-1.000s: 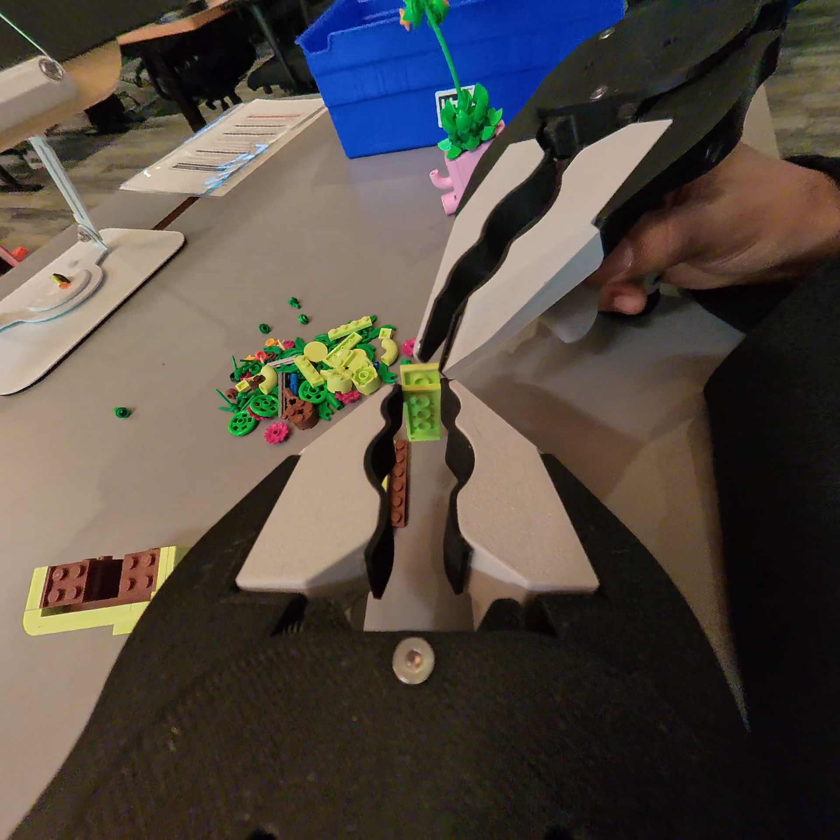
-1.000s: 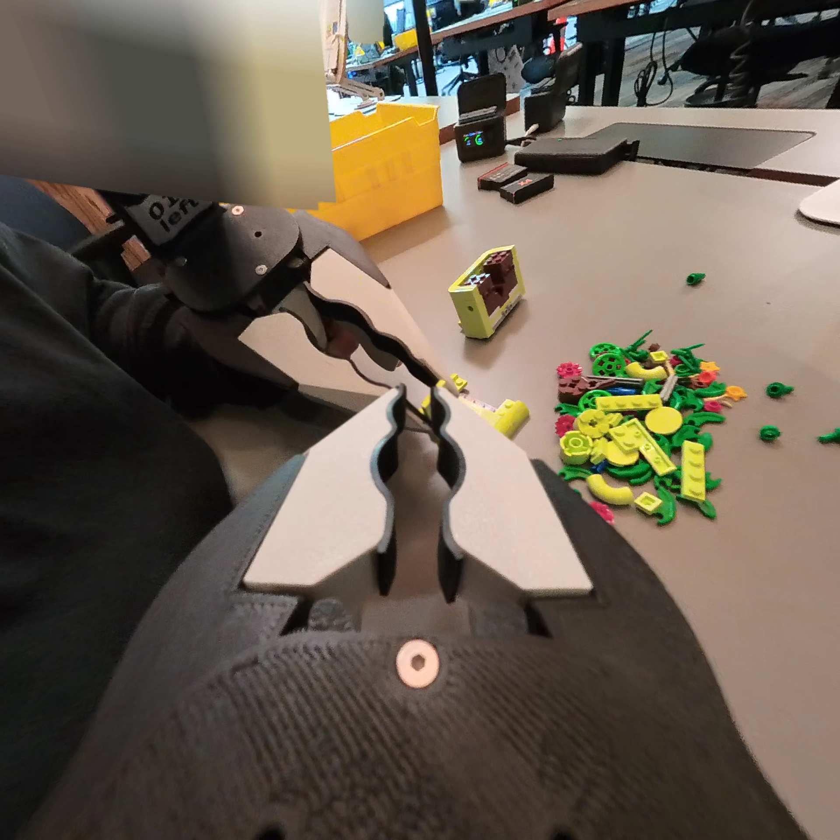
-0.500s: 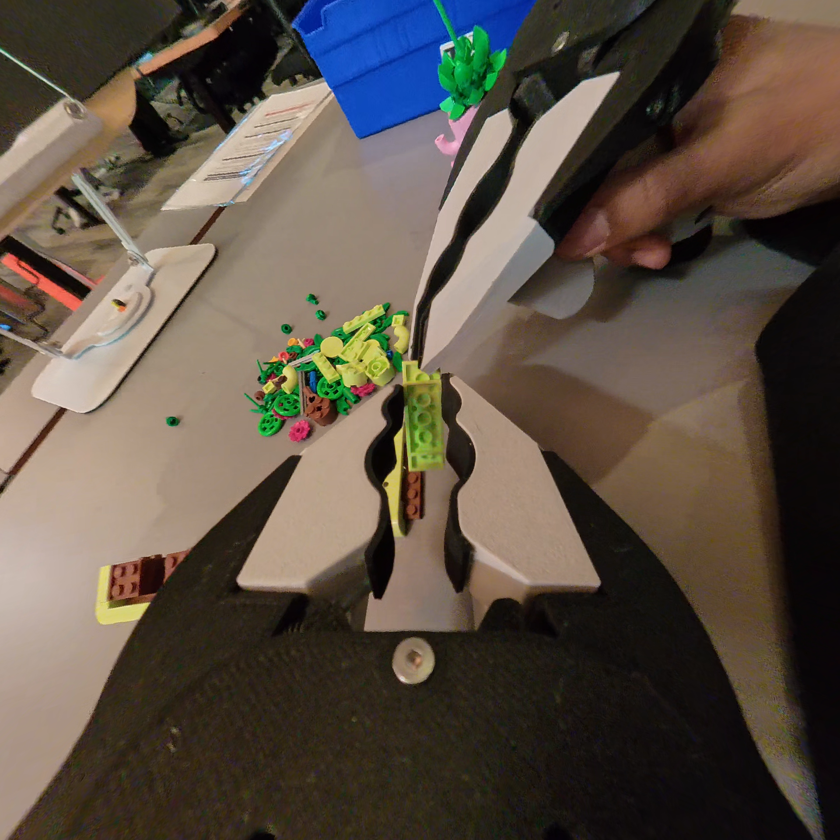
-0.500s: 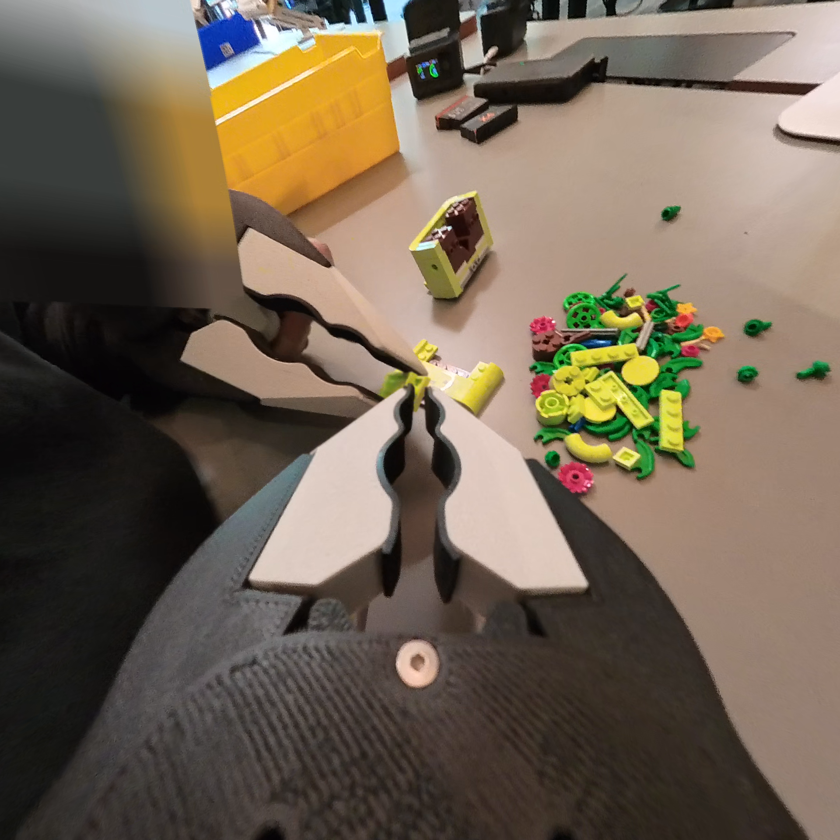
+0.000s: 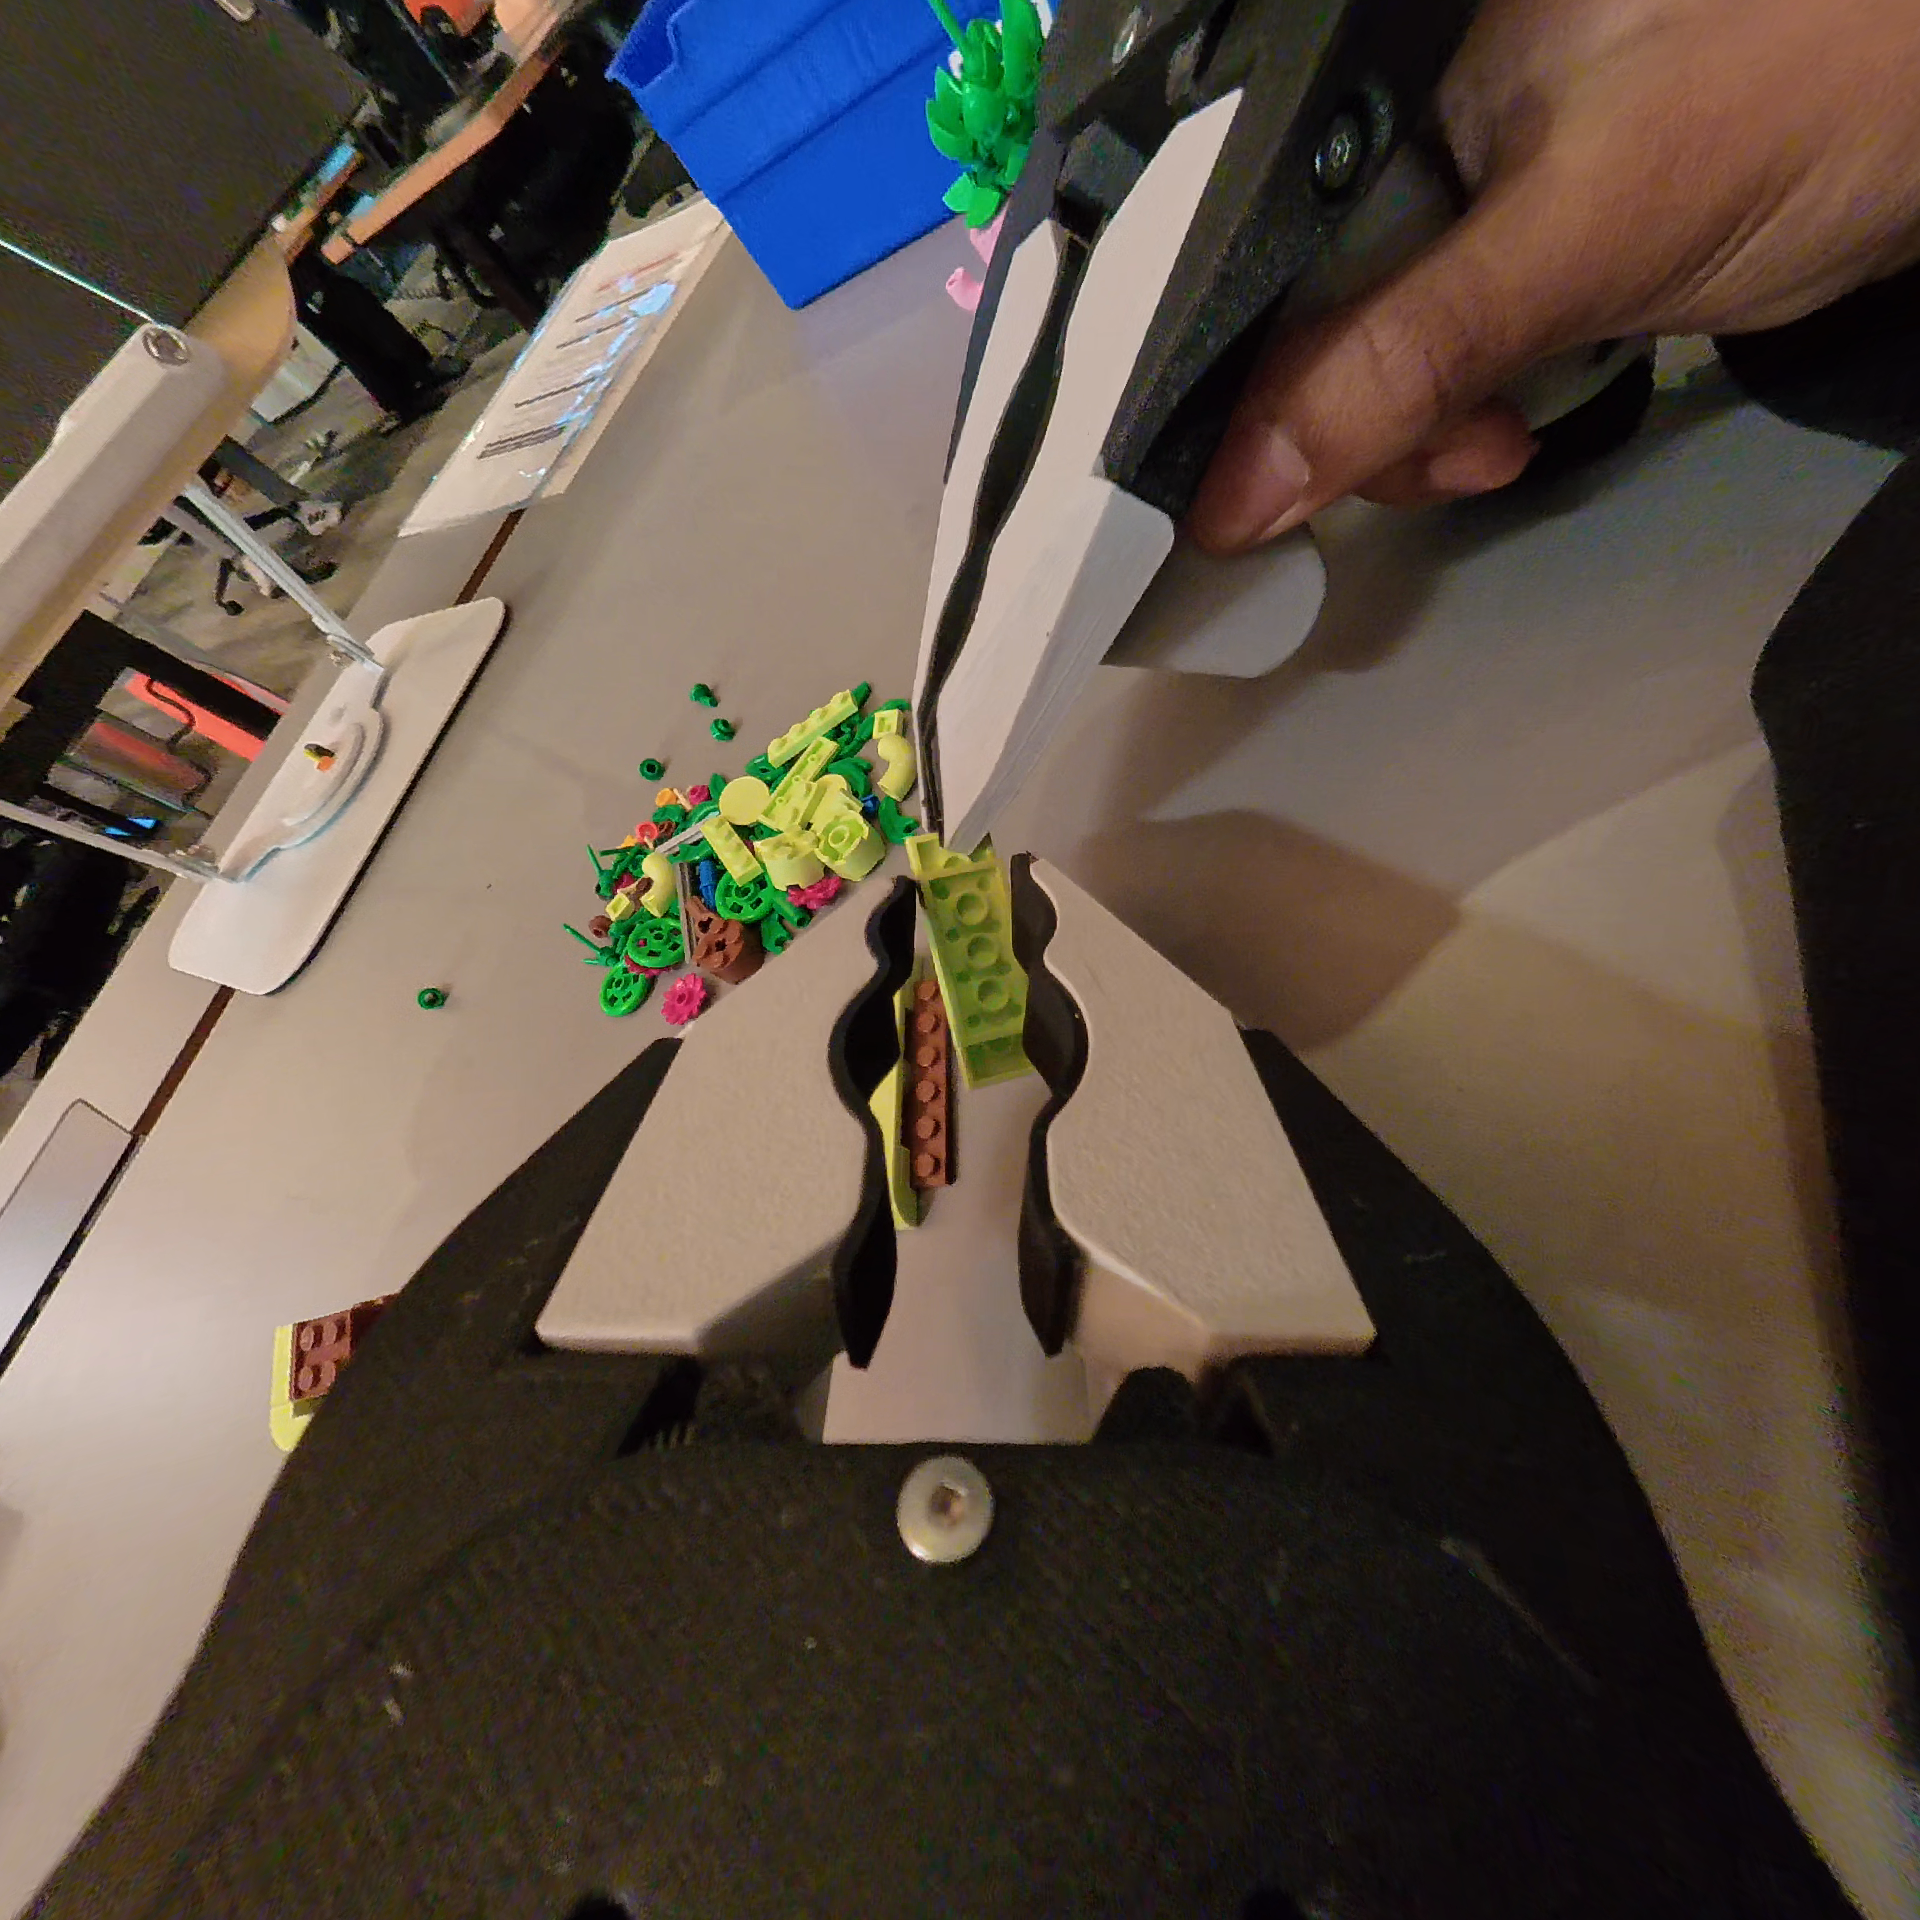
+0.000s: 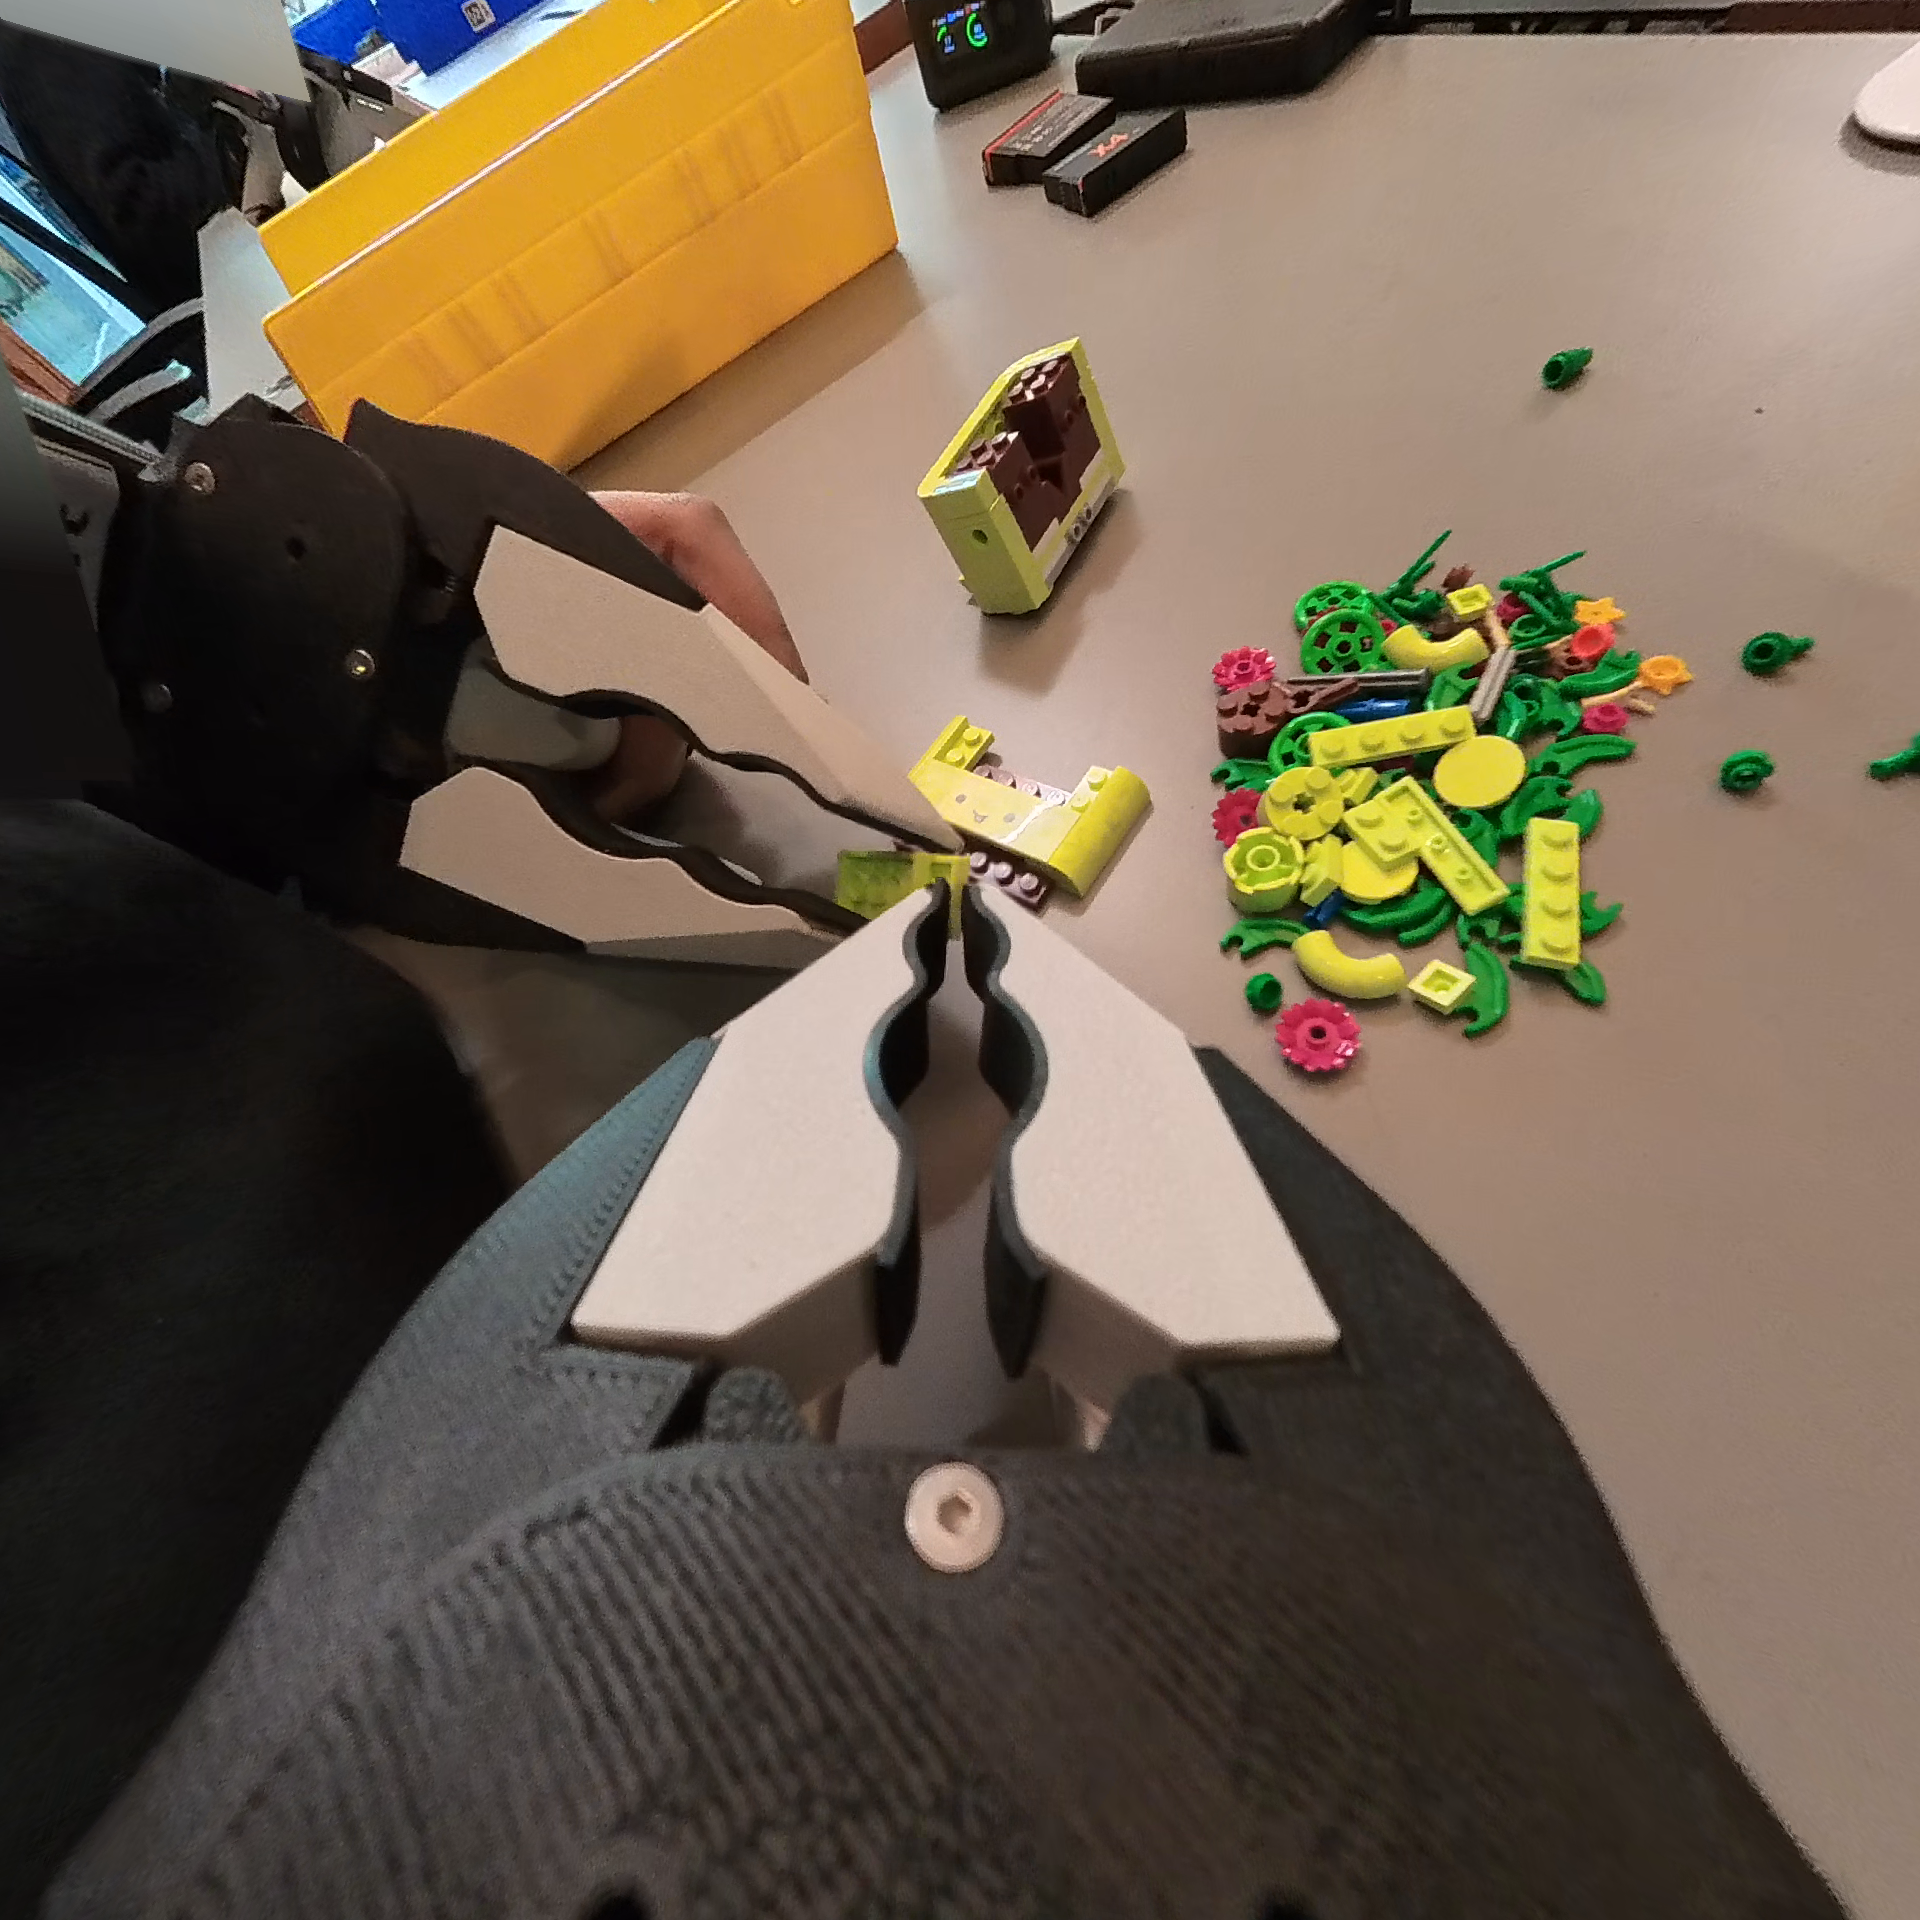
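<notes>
Lime plate (image 5: 977, 961) pinched between two grippers.

Lime-green and studded, it sits clamped between the left gripper (image 5: 966, 883) fingers, while the right gripper (image 6: 956, 902), tips closed on the plate's far end, meets it from above, likely steadying it. Beneath lies a brown-and-lime piece (image 6: 1029, 821); beyond the tips, a loose brick pile (image 5: 748, 862), farther off a blue bin (image 5: 810, 125).

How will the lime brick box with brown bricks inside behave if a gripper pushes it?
The lime brick box looks rigid, so it should slide, not bend. It rests tilted on the table, so a push may tip it. The brown bricks might pop loose.
</notes>
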A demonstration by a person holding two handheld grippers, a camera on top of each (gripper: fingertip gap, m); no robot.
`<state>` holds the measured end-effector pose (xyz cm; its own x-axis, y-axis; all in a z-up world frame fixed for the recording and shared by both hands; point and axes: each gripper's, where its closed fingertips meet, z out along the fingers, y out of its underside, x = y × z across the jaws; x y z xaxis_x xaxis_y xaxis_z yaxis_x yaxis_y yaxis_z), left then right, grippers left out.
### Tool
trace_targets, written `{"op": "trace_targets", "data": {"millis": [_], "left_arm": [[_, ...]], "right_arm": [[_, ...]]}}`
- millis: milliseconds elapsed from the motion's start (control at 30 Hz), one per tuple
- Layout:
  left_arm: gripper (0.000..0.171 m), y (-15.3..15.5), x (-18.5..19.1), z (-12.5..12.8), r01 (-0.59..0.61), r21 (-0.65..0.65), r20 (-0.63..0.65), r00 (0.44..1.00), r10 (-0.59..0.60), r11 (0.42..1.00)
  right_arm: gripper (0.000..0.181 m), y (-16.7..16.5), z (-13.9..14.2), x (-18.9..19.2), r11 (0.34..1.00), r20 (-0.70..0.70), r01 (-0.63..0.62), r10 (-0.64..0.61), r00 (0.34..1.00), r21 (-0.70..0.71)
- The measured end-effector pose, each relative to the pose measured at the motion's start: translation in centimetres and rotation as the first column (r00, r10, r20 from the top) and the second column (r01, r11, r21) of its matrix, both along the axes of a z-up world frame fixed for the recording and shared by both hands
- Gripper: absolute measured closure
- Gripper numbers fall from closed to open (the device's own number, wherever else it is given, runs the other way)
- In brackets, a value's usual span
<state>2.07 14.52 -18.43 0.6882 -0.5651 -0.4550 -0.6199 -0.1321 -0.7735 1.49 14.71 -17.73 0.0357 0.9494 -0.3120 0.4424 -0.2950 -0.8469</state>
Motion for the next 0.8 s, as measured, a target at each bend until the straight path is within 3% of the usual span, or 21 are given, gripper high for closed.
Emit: {"op": "trace_targets", "data": {"millis": [100, 233, 300, 433, 533, 800], "left_arm": [[0.157, -0.4, 0.2, -0.4, 0.017, -0.059, 0.026, 1.0, -0.016, 0.998], [0.156, -1.9, 1.3, -1.6, 0.096, -0.231, 0.101, 0.992, -0.074, 0.968], [0.147, -2.2, 1.3, -2.4, 0.104, -0.283, 0.086, 0.993, -0.083, 0.953], [0.142, -2.3, 1.4, -2.8, 0.105, -0.293, 0.053, 0.994, -0.094, 0.95], [0.15, -2.4, 1.5, -3.0, 0.107, -0.3, 0.044, 0.994, -0.098, 0.948], [0.152, -2.1, 1.6, -3.4, 0.09, -0.313, 0.016, 0.996, -0.09, 0.946]], "right_arm": [[0.181, -0.4, -0.4, 0.2, 0.999, 0.022, -0.013, 0.014, 1.0, -0.049], [0.181, -1.5, -1.6, 1.1, 0.979, 0.08, -0.05, 0.068, 0.994, -0.198], [0.18, -1.8, -2.2, 1.6, 0.977, 0.118, -0.053, 0.079, 0.99, -0.206], [0.179, -1.8, -2.9, 2.1, 0.987, 0.168, -0.052, 0.078, 0.983, -0.153], [0.176, -1.9, -3.4, 2.3, 0.987, 0.196, -0.056, 0.085, 0.977, -0.15], [0.171, -1.8, -3.5, 2.6, 0.984, 0.201, -0.069, 0.102, 0.974, -0.163]]}}
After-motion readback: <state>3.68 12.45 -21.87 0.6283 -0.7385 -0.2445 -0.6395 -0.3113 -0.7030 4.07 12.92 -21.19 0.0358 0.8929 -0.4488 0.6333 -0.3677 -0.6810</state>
